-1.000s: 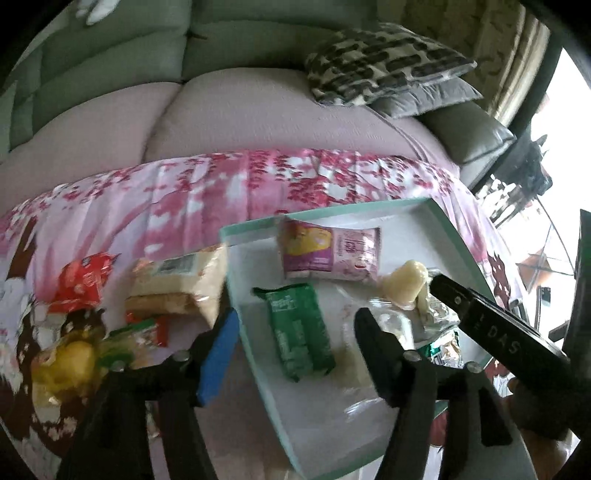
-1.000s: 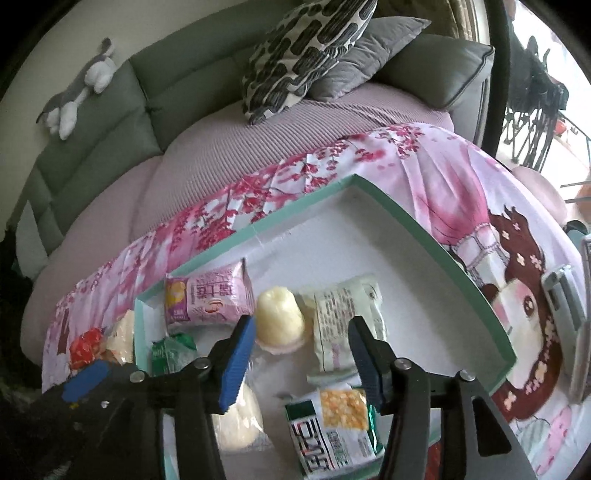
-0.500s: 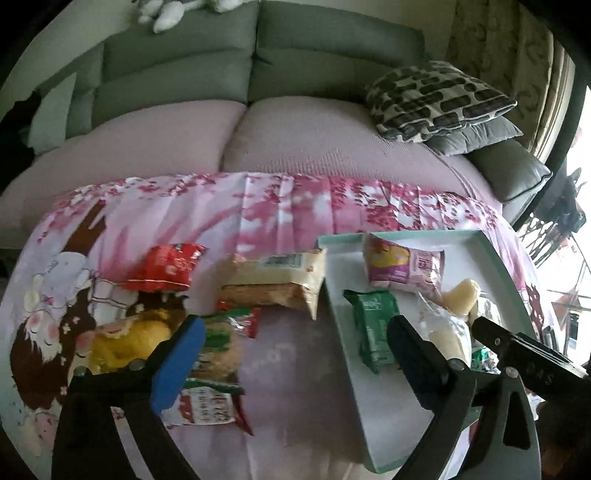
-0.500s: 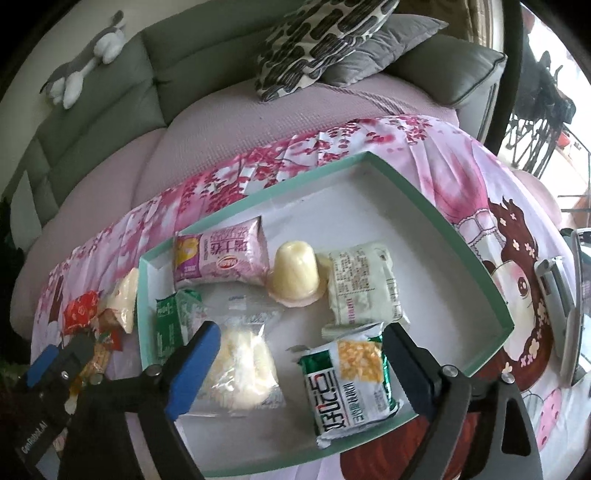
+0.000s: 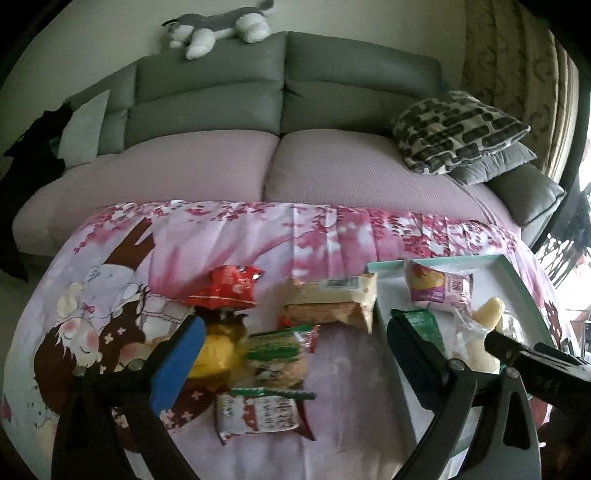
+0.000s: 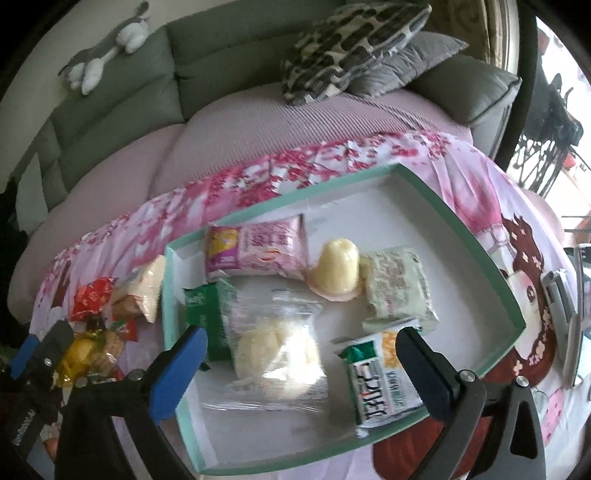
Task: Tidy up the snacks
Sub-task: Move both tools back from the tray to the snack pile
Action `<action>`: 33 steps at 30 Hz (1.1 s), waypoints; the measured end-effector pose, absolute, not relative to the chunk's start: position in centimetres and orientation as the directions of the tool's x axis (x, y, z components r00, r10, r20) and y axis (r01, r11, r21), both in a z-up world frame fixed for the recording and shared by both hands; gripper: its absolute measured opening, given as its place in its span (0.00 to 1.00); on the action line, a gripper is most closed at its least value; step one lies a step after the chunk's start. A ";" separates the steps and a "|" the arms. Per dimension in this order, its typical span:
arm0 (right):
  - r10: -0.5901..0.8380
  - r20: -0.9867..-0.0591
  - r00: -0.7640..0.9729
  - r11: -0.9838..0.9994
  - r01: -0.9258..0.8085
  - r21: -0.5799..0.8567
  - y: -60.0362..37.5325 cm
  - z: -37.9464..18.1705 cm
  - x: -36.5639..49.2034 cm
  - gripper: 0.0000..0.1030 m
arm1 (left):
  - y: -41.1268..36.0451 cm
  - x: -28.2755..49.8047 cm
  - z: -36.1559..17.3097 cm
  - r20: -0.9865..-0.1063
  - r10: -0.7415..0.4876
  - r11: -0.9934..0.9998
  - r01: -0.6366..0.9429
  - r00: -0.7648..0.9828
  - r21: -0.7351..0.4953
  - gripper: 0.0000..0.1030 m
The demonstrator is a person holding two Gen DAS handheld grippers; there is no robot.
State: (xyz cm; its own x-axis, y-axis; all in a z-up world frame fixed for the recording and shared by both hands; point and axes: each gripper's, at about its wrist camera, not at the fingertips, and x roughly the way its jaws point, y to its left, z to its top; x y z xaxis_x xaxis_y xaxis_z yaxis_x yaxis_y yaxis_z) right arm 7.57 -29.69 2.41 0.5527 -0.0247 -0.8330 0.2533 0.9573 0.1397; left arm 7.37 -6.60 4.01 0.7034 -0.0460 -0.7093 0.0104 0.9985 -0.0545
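Observation:
A teal-rimmed white tray [image 6: 476, 236] holds a pink packet [image 6: 255, 249], a yellow jelly cup [image 6: 338, 267], a pale green packet [image 6: 397, 286], a green packet [image 6: 203, 314], a clear bag of white buns [image 6: 277, 343] and a corn-print packet [image 6: 380, 380]. Loose snacks lie left of the tray: a red packet [image 5: 225, 288], a beige packet [image 5: 328, 299], a yellow snack [image 5: 216, 350], a green-striped packet [image 5: 277, 350] and a white-and-red packet [image 5: 258, 417]. My left gripper [image 5: 291, 358] is open and empty above the loose snacks. My right gripper [image 6: 299, 369] is open and empty above the tray.
The table wears a pink cartoon cloth [image 5: 221, 236]. A grey sofa [image 5: 280, 99] with patterned cushions [image 5: 458, 129] and a plush toy [image 5: 218, 29] stands behind. A phone-like device [image 6: 561, 299] lies right of the tray.
My left gripper swung left from over the tray to over the loose snacks and opened wider. My right gripper drew back a little and opened wider.

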 end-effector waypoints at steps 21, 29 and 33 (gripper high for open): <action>0.098 -0.795 0.598 0.985 0.053 0.162 -21.6 3.0 7.9 1.00 | 4.5 6.6 4.1 -0.748 0.043 0.959 -0.238 0.662 -0.156 0.96; 0.195 -0.790 0.582 0.978 -0.051 0.204 -17.3 2.4 8.2 1.00 | 7.6 6.1 3.8 -0.766 0.074 0.935 -0.312 0.638 -0.170 0.96; 0.225 -0.789 0.572 0.973 -0.092 0.210 -15.4 1.7 8.5 1.00 | 9.0 6.4 2.6 -0.808 0.064 0.917 -0.353 0.586 -0.184 0.96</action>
